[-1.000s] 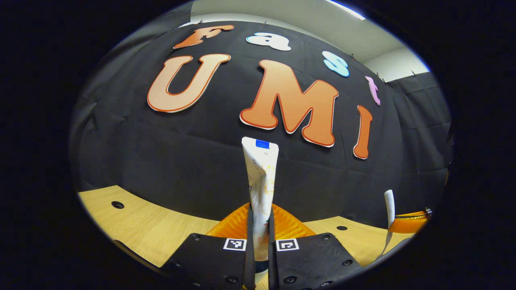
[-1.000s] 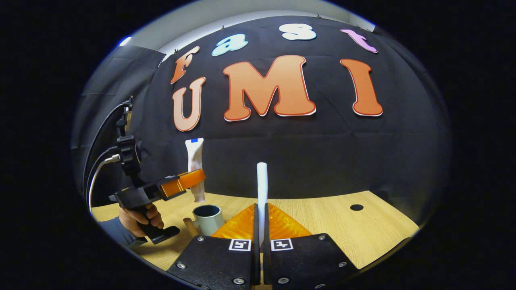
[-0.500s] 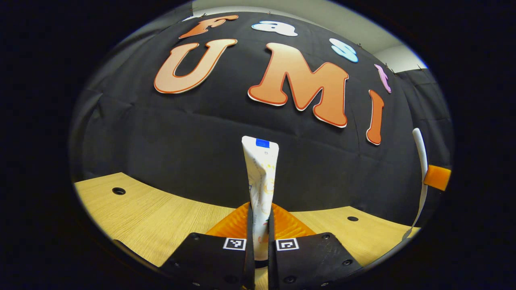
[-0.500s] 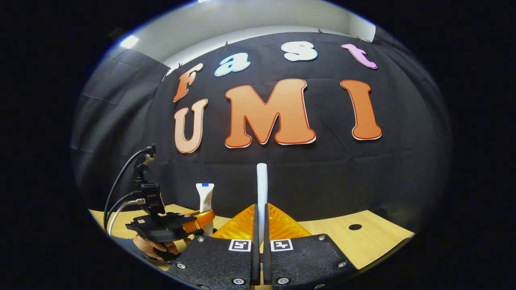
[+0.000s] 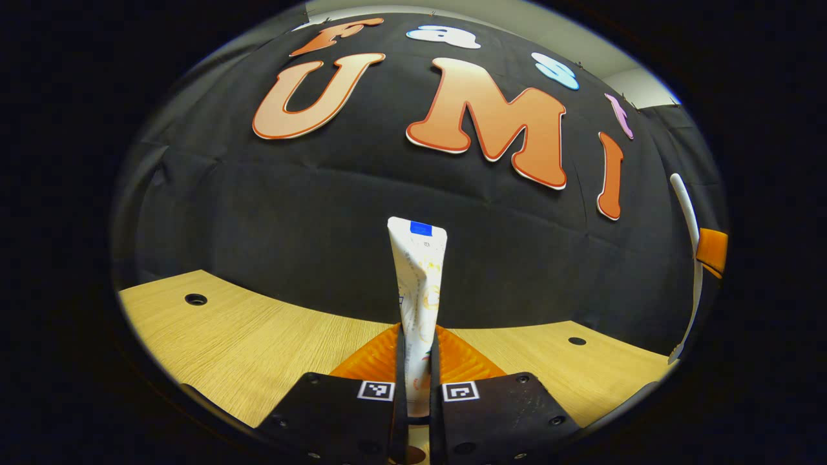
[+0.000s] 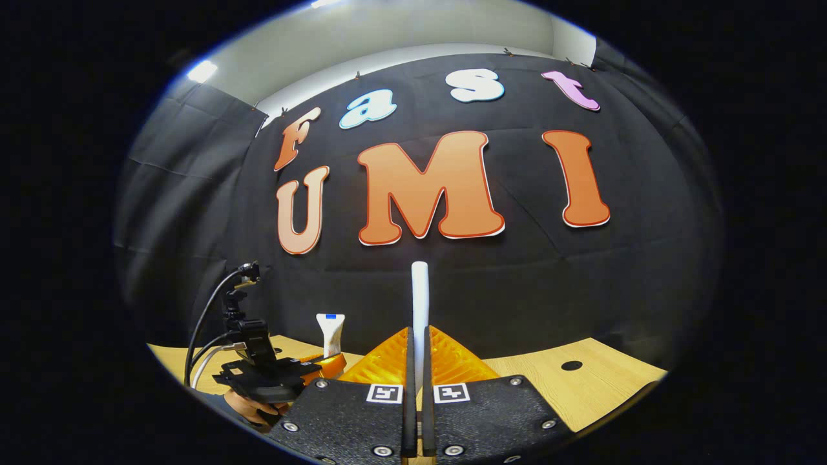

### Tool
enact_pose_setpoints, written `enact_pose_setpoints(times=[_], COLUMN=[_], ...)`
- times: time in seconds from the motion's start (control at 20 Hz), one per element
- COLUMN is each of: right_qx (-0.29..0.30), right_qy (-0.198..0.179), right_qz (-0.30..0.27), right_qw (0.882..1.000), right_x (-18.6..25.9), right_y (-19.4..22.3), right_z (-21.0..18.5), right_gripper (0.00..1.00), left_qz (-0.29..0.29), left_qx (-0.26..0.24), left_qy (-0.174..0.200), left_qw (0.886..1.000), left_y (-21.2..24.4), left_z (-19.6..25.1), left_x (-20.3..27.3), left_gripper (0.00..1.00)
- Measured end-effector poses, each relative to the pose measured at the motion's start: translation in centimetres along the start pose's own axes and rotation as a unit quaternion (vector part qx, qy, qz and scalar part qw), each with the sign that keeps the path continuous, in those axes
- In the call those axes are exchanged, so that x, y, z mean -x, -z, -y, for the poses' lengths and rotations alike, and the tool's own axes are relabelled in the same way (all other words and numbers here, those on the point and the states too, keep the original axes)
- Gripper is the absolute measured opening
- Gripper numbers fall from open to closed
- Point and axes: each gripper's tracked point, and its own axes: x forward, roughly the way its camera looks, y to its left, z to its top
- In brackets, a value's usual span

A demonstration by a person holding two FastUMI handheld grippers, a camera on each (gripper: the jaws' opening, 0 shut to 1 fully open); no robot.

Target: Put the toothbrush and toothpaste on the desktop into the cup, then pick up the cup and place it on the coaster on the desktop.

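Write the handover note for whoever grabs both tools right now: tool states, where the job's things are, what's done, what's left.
Left tool: shut on the toothpaste, tube upright, held above the desk.
Right tool: shut on the toothbrush, upright, raised; it also shows at the right edge of the left gripper view.
Cup and coaster: I cannot place them from these two views.
Done: both items picked up.
Left: drop toothpaste and toothbrush into the cup, then lift the cup onto the coaster.
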Motion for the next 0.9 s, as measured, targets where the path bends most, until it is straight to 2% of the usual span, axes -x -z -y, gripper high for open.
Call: enact_pose_setpoints(times=[0.15, 0.35, 0.45, 0.5, 0.65, 0.8, 0.85, 0.9], right_qx=[0.003, -0.003, -0.005, -0.005, 0.001, -0.002, -0.004, -0.007], right_qy=[-0.002, -0.003, -0.002, -0.001, 0.001, 0.001, 0.003, 0.003], right_qz=[-0.006, -0.014, -0.019, -0.020, -0.022, -0.019, -0.019, -0.019], right_qw=[1.000, 1.000, 1.000, 1.000, 1.000, 1.000, 1.000, 1.000], right_x=[-0.3, -0.4, 0.1, 0.0, 0.0, 0.0, -0.2, -0.3], right_y=[0.5, 0.9, 1.5, 1.3, 1.5, 1.2, 1.3, 1.4], right_z=[-0.1, -0.2, 0.1, 0.1, 0.2, 0.2, 0.3, 0.3], right_gripper=[0.03, 0.03, 0.03, 0.03, 0.03, 0.03, 0.03, 0.03], left_qz=[-0.003, -0.017, -0.034, -0.038, -0.020, -0.004, 0.001, 0.009], left_qx=[-0.009, -0.016, -0.023, -0.030, -0.017, -0.025, -0.023, -0.021], left_qy=[-0.009, 0.000, 0.002, -0.006, -0.005, -0.014, -0.011, -0.012], left_qw=[1.000, 1.000, 0.999, 0.999, 1.000, 1.000, 1.000, 1.000], left_y=[0.2, 0.2, 1.7, 1.7, 0.2, -1.1, -1.9, -2.6], left_z=[-0.7, -0.1, 0.0, -0.3, 0.0, -0.1, -0.1, -0.1], left_x=[-0.2, 0.8, -0.3, 0.2, 0.5, 1.1, 1.5, 1.7], left_gripper=[0.15, 0.21, 0.39, 0.37, 0.78, 0.89, 0.95, 0.96])
